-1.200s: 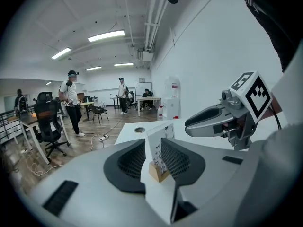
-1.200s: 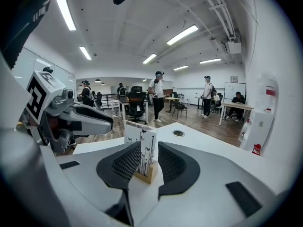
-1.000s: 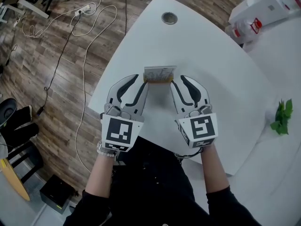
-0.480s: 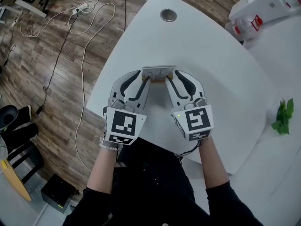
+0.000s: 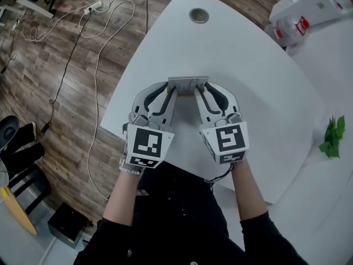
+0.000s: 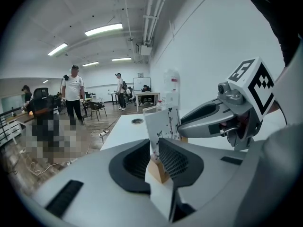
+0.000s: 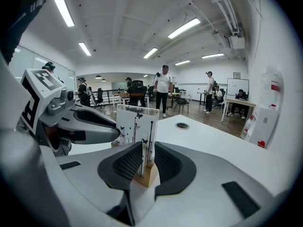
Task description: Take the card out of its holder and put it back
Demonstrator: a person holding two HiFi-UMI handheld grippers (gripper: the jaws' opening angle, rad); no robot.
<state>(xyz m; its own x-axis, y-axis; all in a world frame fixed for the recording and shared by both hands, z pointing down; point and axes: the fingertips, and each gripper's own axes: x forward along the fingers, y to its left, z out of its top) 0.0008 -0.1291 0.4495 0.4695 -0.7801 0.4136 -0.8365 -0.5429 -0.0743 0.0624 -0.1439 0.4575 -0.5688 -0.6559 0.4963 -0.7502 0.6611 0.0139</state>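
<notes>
1. Left gripper (image 6: pixel 155 145) and right gripper (image 7: pixel 143 150) are pinching opposite ends of the card (image 7: pixel 135 124), standing between them in its holder (image 7: pixel 146 175).
2. Lifting is risking dragging the unpinned holder off the desk (image 5: pixel 231 59).

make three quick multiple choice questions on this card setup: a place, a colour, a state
1. Where on the table is the card?
A. between the left gripper and right gripper
B. beside the round hole
C. by the green sprig

2. What colour is the holder?
A. black
B. light wood
C. red

3. How is the card?
A. flat on the table
B. lifted clear
C. upright in the holder

1 A, a gripper meets each end; 2 B, tan block in both gripper views; 3 C, its lower edge sits in the holder.
</notes>
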